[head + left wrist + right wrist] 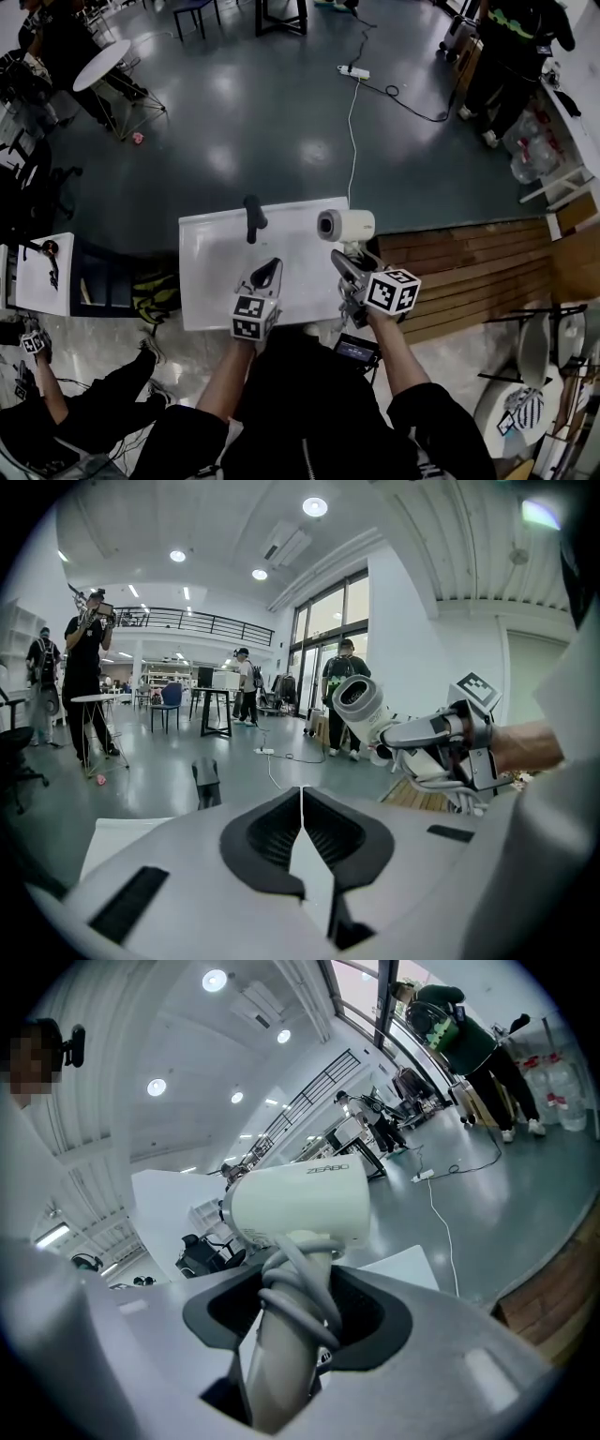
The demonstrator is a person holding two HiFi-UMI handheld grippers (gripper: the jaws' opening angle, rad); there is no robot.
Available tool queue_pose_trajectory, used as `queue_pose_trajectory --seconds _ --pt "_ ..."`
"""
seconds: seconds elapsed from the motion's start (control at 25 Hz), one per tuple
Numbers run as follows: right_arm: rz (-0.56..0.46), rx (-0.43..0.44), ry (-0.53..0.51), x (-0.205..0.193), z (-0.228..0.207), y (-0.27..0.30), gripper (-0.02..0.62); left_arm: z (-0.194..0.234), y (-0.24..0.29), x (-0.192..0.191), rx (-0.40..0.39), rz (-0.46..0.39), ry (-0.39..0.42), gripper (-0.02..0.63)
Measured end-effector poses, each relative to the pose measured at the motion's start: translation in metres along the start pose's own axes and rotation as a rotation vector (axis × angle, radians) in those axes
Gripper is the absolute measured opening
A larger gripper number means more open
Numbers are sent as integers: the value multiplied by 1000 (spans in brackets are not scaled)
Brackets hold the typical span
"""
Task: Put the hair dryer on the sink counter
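left gripper (301, 791): nearest on the left, jaws pinched right together with nothing in them. It's just sitting low over the near part of the counter.

right gripper (292, 1316): near on the right, clamped around the handle of the hair dryer. The jaws stand pretty wide because the handle is chunky.

cord (302, 1286): grey, looped a few times round the handle, so it's caught in the same grip.

hair dryer (345, 225): white, with its round barrel end facing up toward the head camera. It's held up in the air, not lying on anything. From the head view it sits over the far right corner of the counter.

sink counter (214, 272): flat white slab straight in front of the person, both grippers over its near edge.

dark tap-like post (253, 217): stands upright at the far edge of the counter, left of the dryer.

wooden decking (469, 267): brown slats just right of the counter.

power strip (353, 71): white, far out on the shiny grey floor, with a cable trailing back toward the counter.

round white table (101, 64): far left.

person (511, 47): far right, dark clothes, standing.
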State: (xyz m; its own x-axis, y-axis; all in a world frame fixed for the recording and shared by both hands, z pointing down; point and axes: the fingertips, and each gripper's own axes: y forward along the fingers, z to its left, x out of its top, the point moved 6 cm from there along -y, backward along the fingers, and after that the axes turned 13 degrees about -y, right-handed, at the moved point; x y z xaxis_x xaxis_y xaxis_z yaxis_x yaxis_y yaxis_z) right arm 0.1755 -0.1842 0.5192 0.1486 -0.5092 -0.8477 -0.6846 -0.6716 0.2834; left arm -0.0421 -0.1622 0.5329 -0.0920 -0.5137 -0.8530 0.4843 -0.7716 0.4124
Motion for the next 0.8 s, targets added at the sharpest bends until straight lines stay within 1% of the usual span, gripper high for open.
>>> queue_pose_trajectory --seconds 0.2,0.36,0.68,0.8 --pt "-7 -22 -9 2 0 6 209 8 12 1 -30 22 13 15" --pt "-12 -45 -15 7 -7 6 209 5 24 9 -63 13 12 15" --pt "11 -73 -51 8 -9 13 209 12 38 0 -91 44 0 15" --pt "24 -78 -58 9 -13 16 209 13 43 -1 -90 59 -7 15"
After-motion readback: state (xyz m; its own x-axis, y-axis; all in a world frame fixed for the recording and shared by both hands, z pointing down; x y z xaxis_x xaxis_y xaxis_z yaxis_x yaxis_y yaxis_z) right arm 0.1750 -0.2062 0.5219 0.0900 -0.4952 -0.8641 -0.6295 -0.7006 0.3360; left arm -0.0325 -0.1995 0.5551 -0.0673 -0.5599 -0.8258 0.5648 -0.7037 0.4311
